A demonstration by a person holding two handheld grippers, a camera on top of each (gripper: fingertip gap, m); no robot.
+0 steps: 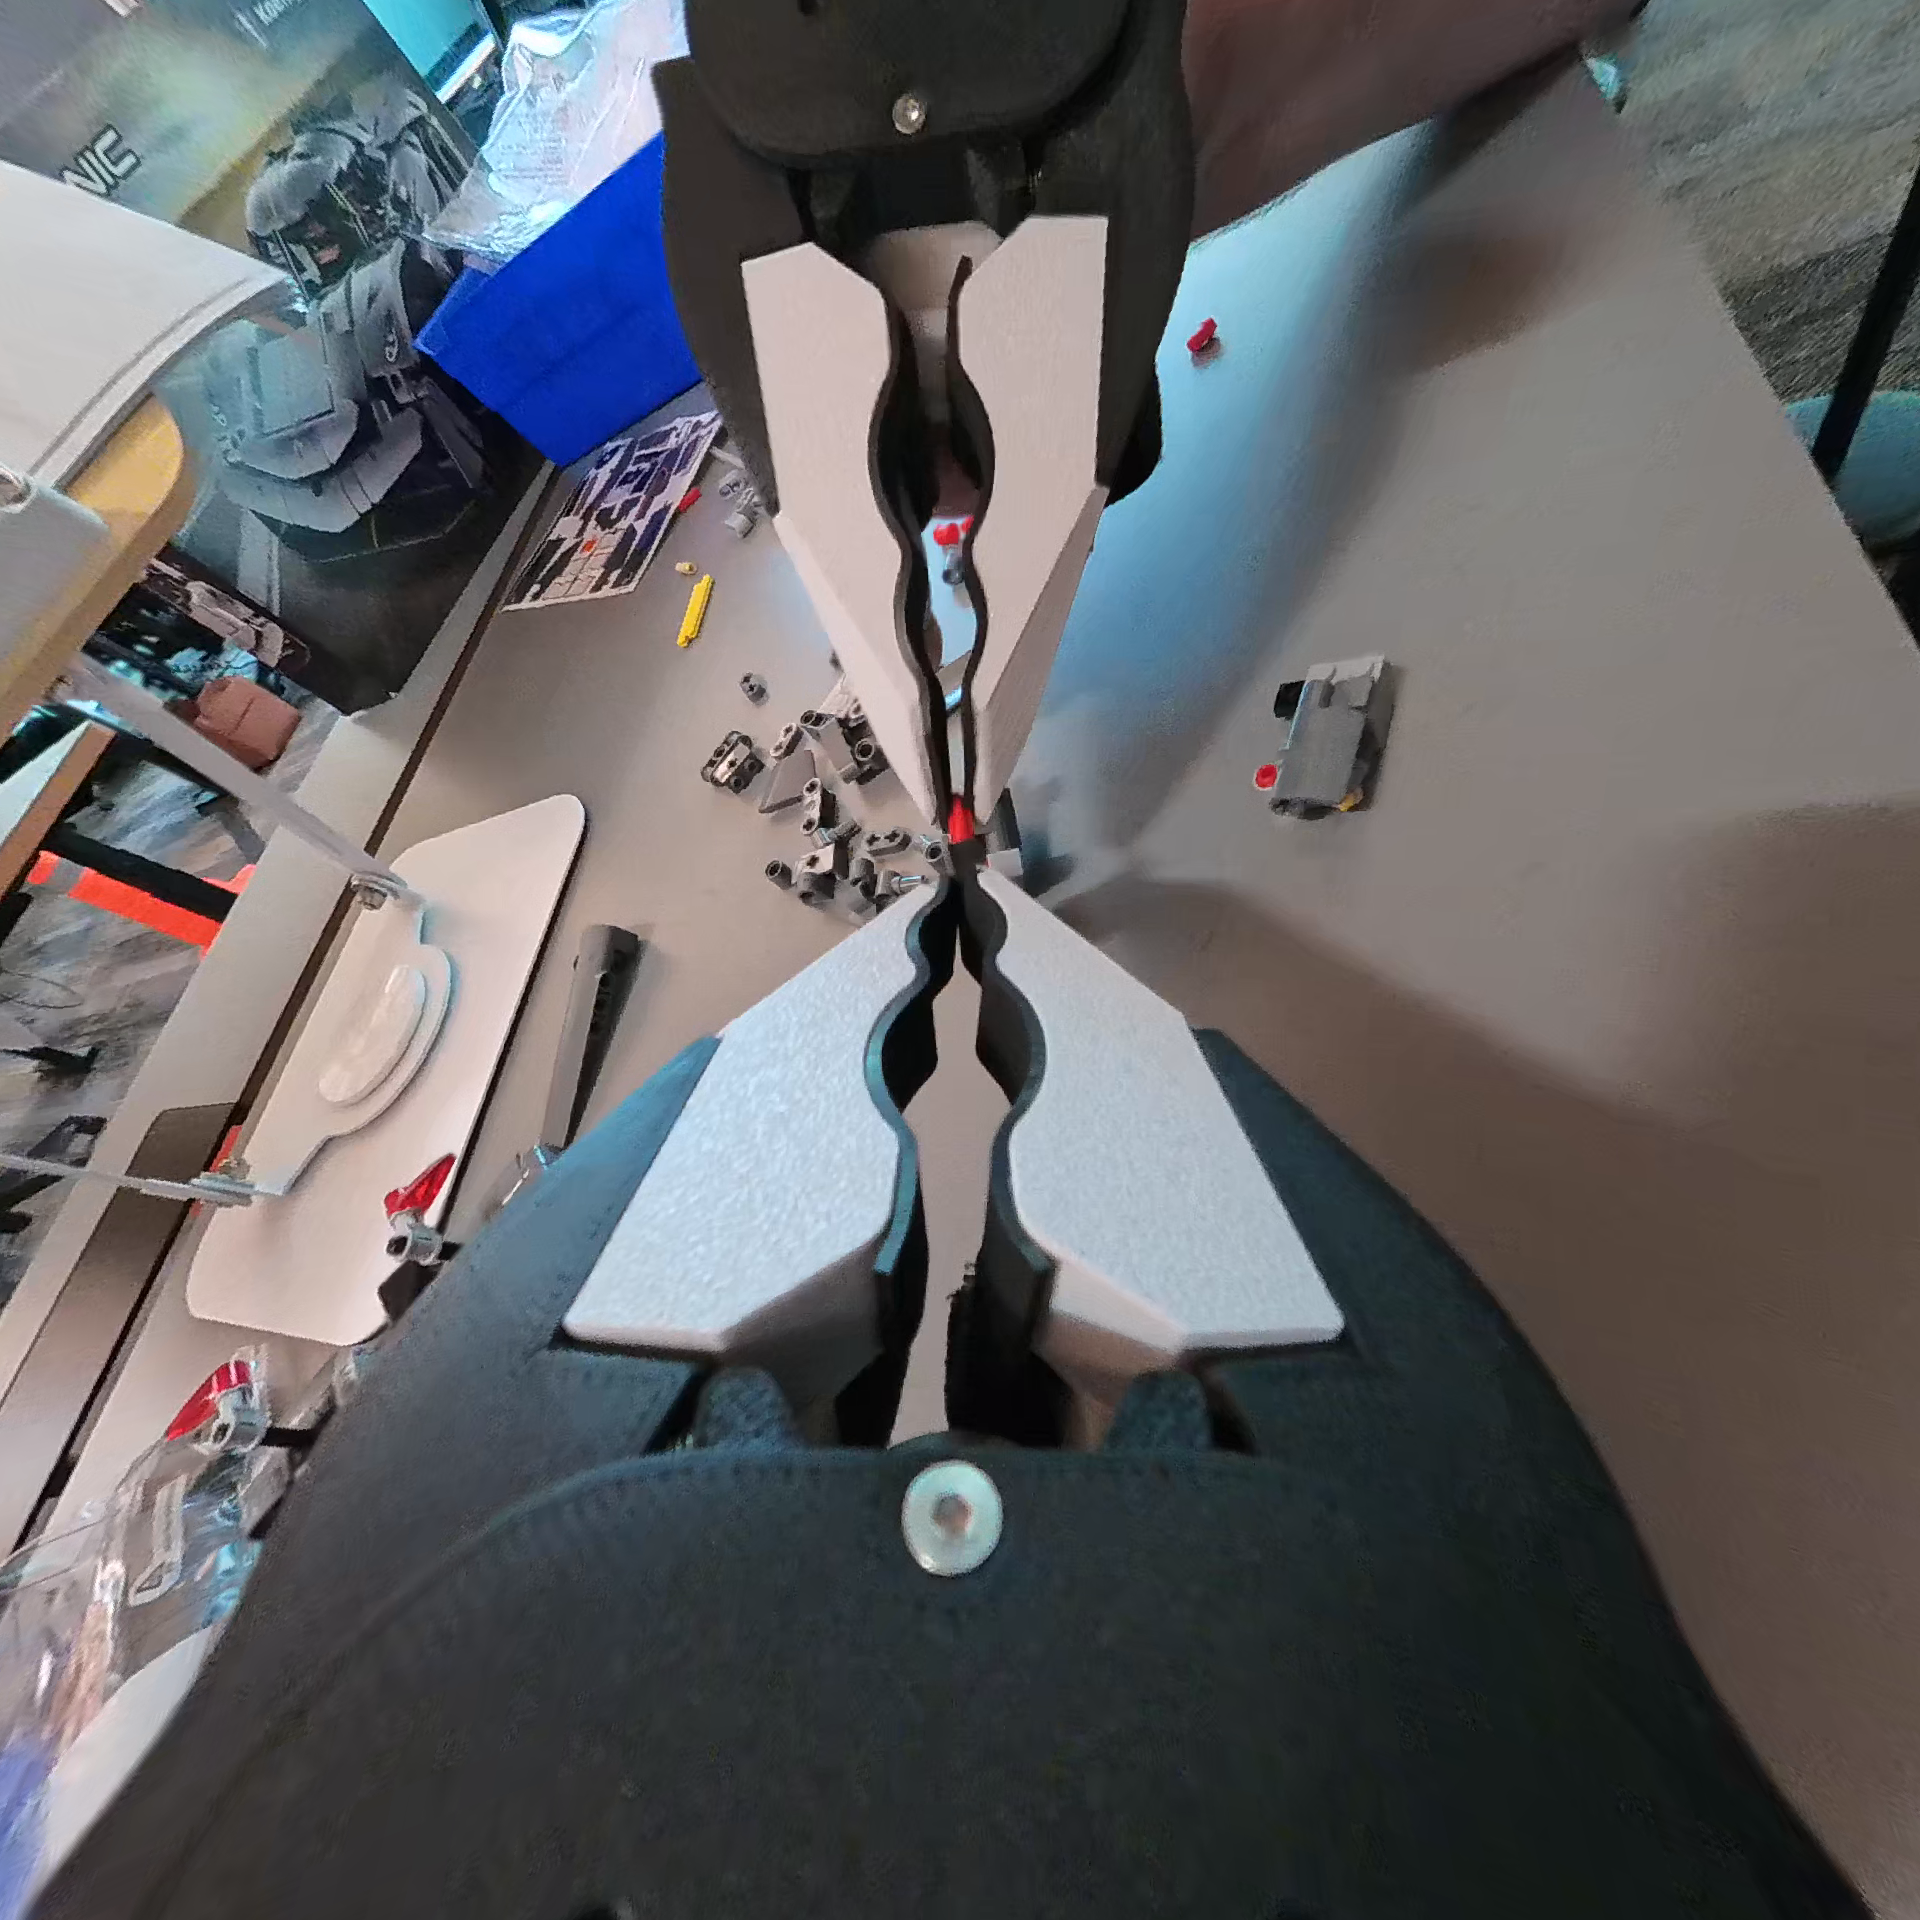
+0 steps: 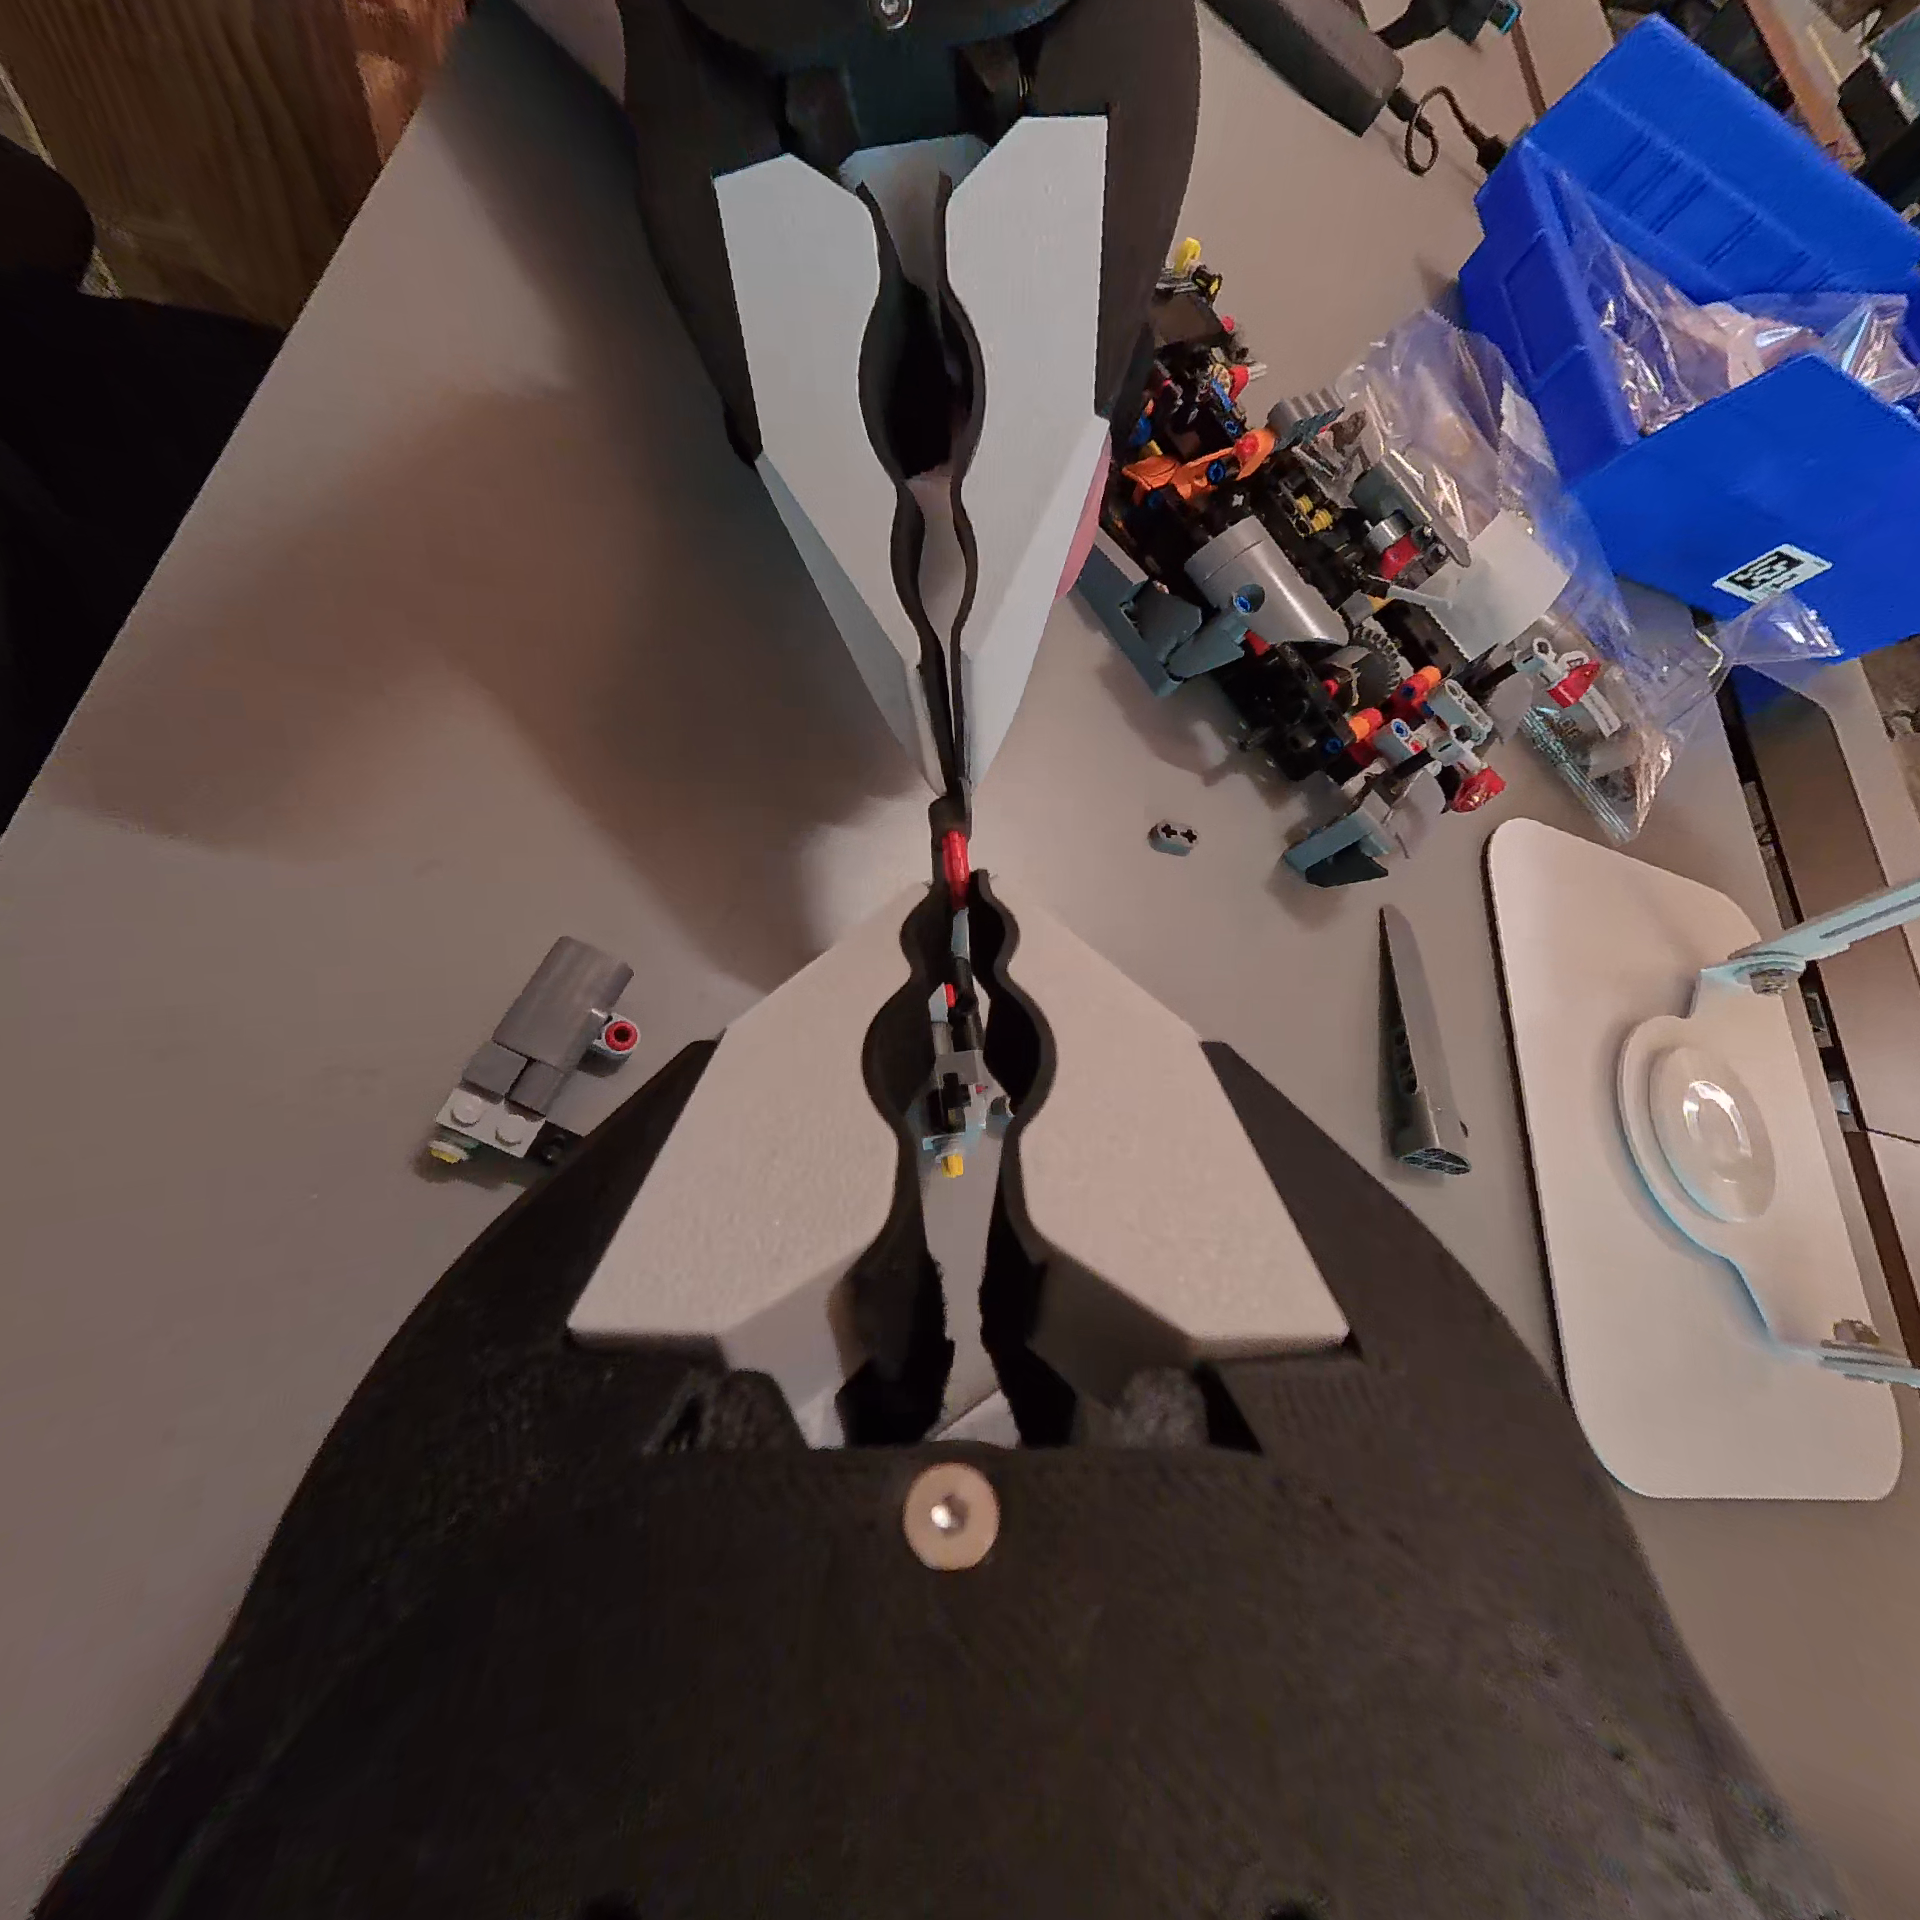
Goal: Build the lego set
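I am holding both grippers tip to tip above the table [image 2: 520,644]. My right gripper [image 2: 961,899] is gripping a thin black rod assembly [image 2: 951,1081] with its fingers narrow, its red piece [image 2: 954,857] sticking out toward my left gripper [image 1: 958,868], whose fingers are pinching the far end. Loose grey pieces [image 1: 821,831] are lying just beside.

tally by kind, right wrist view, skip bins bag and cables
grippers: 2, left gripper and right gripper
held assembly, pinched by both: 1
big model: 1
small grey block: 1
grey connector: 1
tapered panel: 1
white board: 1
lens stand: 1
total: 9
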